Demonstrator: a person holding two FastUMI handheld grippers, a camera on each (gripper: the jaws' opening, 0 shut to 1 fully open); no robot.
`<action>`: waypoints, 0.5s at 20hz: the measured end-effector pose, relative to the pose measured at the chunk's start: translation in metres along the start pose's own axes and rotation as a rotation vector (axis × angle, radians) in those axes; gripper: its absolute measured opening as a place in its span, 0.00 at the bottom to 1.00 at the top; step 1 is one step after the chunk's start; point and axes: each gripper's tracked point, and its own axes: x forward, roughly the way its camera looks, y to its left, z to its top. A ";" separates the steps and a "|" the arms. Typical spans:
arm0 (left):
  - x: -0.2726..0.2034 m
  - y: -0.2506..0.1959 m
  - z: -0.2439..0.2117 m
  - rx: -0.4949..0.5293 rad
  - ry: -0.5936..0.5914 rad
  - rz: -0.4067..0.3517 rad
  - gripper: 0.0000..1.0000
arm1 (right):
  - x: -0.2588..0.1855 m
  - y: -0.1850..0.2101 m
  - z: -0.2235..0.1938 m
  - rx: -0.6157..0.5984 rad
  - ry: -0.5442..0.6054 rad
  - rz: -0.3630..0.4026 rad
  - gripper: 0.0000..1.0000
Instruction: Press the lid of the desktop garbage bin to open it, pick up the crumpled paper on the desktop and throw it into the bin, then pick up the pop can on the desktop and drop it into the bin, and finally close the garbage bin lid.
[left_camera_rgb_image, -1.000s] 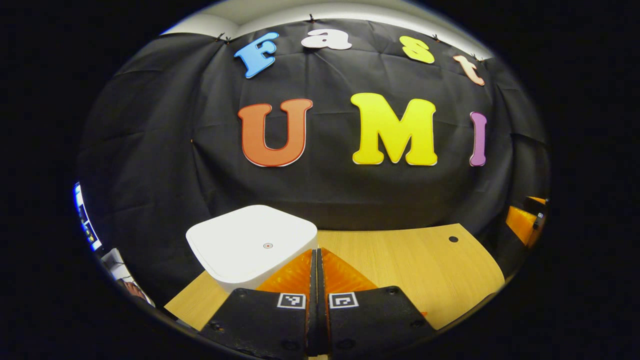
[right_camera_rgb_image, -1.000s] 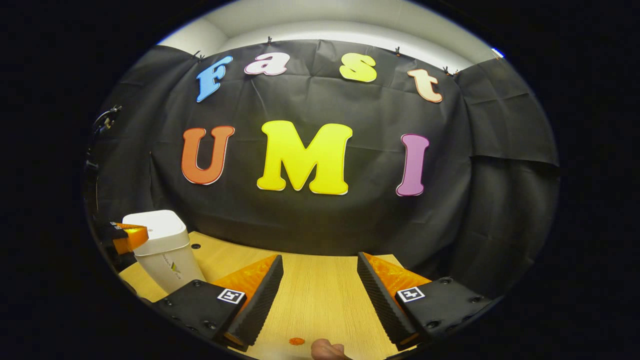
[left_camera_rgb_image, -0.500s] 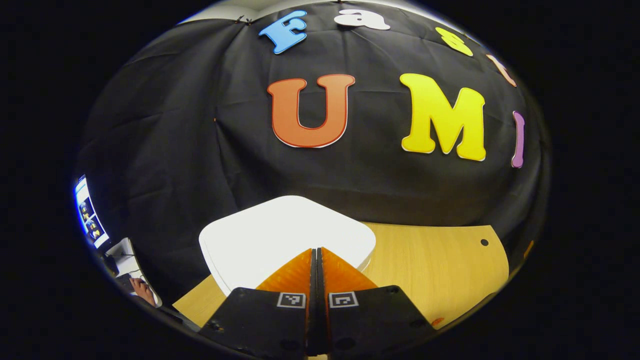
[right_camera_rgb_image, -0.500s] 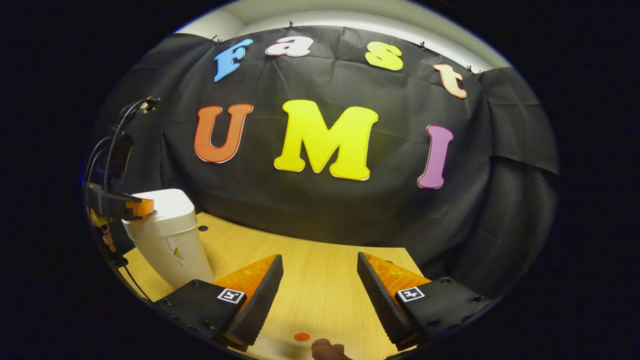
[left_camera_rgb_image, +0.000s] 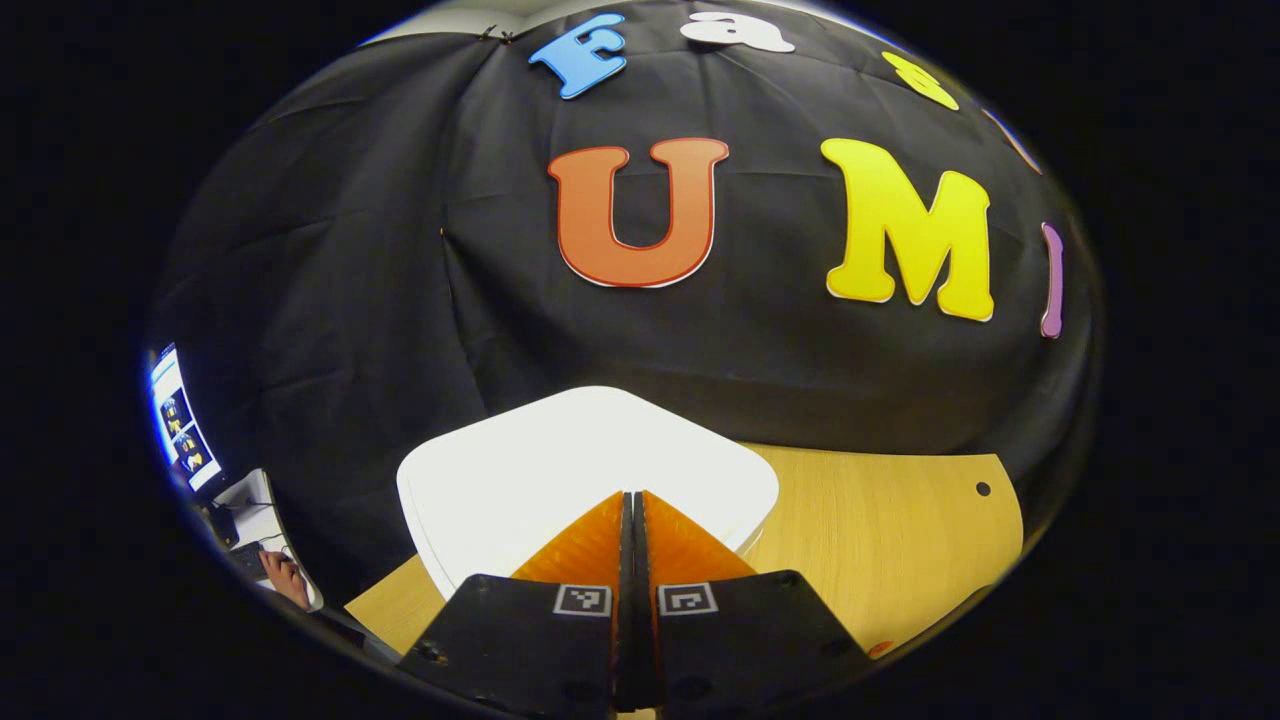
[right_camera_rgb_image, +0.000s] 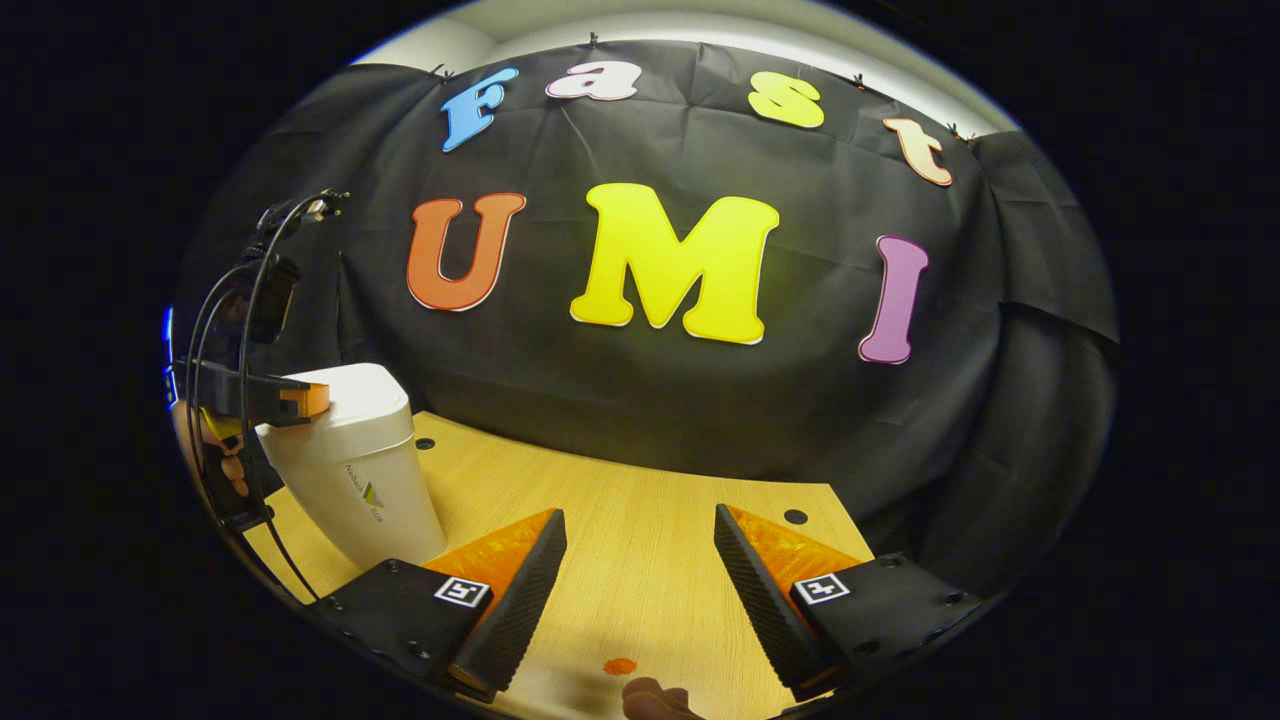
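my left fingers (left_camera_rgb_image: 632, 510), pressed together and empty, sit over the bin's stiff, smooth lid (left_camera_rgb_image: 560, 465), best pushed near its middle; my right fingers (right_camera_rgb_image: 640, 555) gape wide, empty.

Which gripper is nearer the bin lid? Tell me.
Left. The left gripper sits with shut fingers right over the bin lid; the right gripper hangs open over the table, off to the bin's side.

Left gripper (left_camera_rgb_image: 632, 500): fingers pressed together, tips over the lid
Lid: flat white square plastic bin lid (left_camera_rgb_image: 540, 460), closed
Table: light wooden tabletop (left_camera_rgb_image: 880, 540), small dark hole near its far edge
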 end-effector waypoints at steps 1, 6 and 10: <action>0.000 0.000 -0.001 -0.007 0.010 0.001 0.04 | 0.000 -0.001 -0.003 0.004 0.005 0.002 0.94; -0.003 0.000 0.008 0.006 -0.013 -0.001 0.03 | -0.007 -0.006 -0.008 0.032 0.015 0.001 0.94; -0.014 0.008 0.008 0.000 0.033 0.042 0.03 | -0.018 -0.011 -0.009 0.044 0.008 0.002 0.94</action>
